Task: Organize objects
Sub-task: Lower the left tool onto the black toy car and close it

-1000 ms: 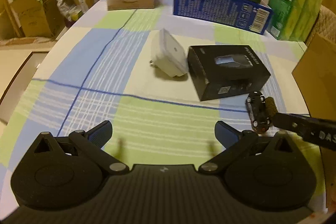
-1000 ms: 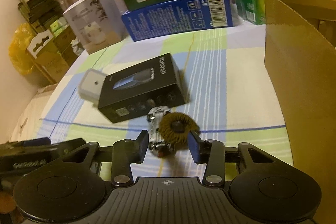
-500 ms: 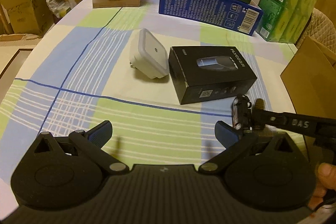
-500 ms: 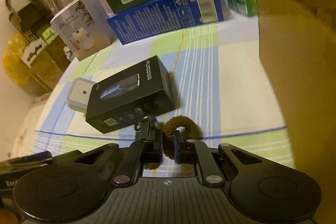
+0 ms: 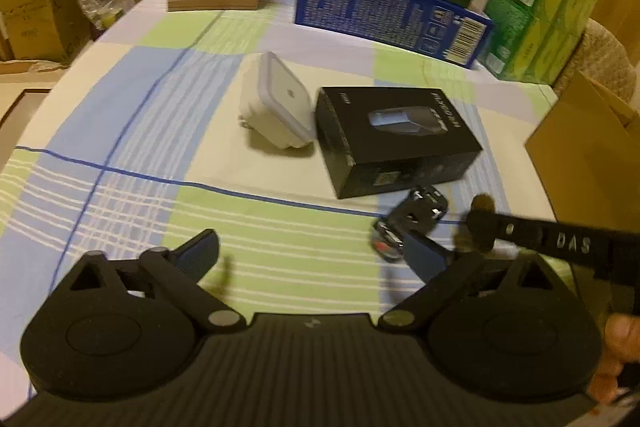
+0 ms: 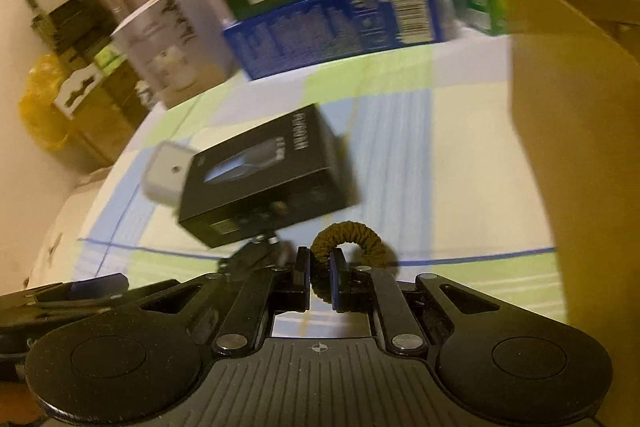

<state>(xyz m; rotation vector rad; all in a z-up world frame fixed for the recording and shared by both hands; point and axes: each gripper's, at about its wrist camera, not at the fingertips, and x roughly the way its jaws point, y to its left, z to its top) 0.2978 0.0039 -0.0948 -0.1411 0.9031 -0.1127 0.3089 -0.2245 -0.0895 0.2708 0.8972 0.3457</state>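
Brown fuzzy band: a hair-tie-looking ring [image 6: 347, 247], pinched on its near side by the right claw [image 6: 320, 281]. The jaws are pressed nearly together with just the cord between them, and most of the loop sticks out past the tips.
Left claw: [image 5: 310, 251] spread wide, holding nothing, hovering low over the checked tablecloth [image 5: 160, 131].
Small dark gadget: [image 5: 412, 223] sits just ahead of the left claw's right finger and just left of the right claw's tips. Too blurry to say what it is, maybe a toy car.
Black box: [image 6: 264, 179] right ahead of the right claw, a bit to the left, with a white adapter [image 5: 276, 103] touching or nearly touching its far side.
Cardboard box: [image 6: 572, 131] close on the right of the right claw. My guess is that's where the stuff goes.
Step in hand: looks like lifting the band and carrying it right, over to the cardboard.
How to do it well: keep the squeeze firm since the grip is only on a thin bit of cord, lift straight up so the loop doesn't drag the little gadget along, clear the cardboard wall before letting go.
Stacked boxes: blue [image 5: 384, 11] and green, well beyond both claws, not in the way.
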